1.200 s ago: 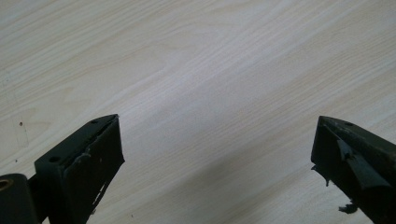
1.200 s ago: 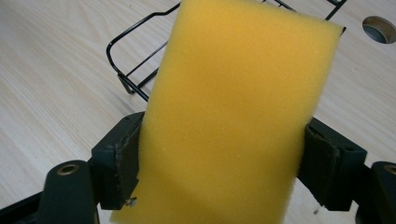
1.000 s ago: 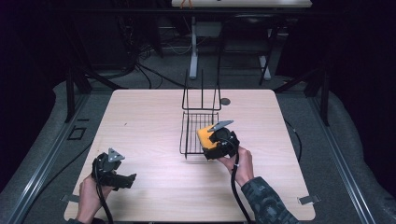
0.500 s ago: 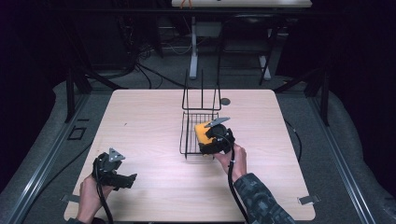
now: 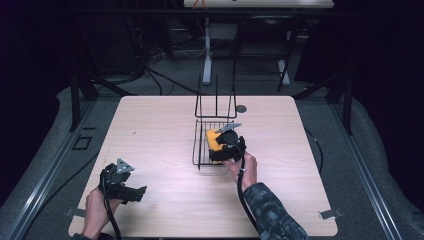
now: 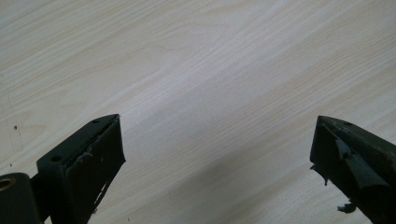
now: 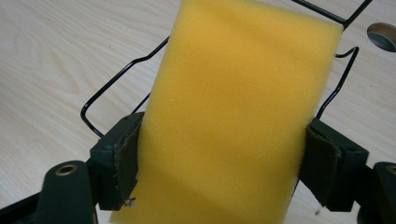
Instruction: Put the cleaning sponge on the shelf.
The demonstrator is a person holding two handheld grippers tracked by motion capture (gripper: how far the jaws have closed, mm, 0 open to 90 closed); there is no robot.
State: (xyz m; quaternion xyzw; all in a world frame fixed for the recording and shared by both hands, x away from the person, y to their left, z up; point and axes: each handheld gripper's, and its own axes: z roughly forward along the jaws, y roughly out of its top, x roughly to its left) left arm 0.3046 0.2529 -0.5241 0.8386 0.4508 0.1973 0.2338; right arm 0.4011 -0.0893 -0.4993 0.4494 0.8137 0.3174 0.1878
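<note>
Sponge (image 7: 233, 116), yellow and clamped by both sides between the fingers (image 7: 116, 161) of the right gripper (image 5: 227, 147), hangs over the low front part of the black wire rack (image 5: 214, 127) at the middle of the table (image 5: 160, 130). Beyond the rack, a small round hole (image 5: 241, 108) marks the tabletop. Well away from the rack, toward the table's near left corner, the left gripper (image 5: 120, 182) has its fingers (image 6: 88, 163) spread wide over bare wood, holding nothing.
</note>
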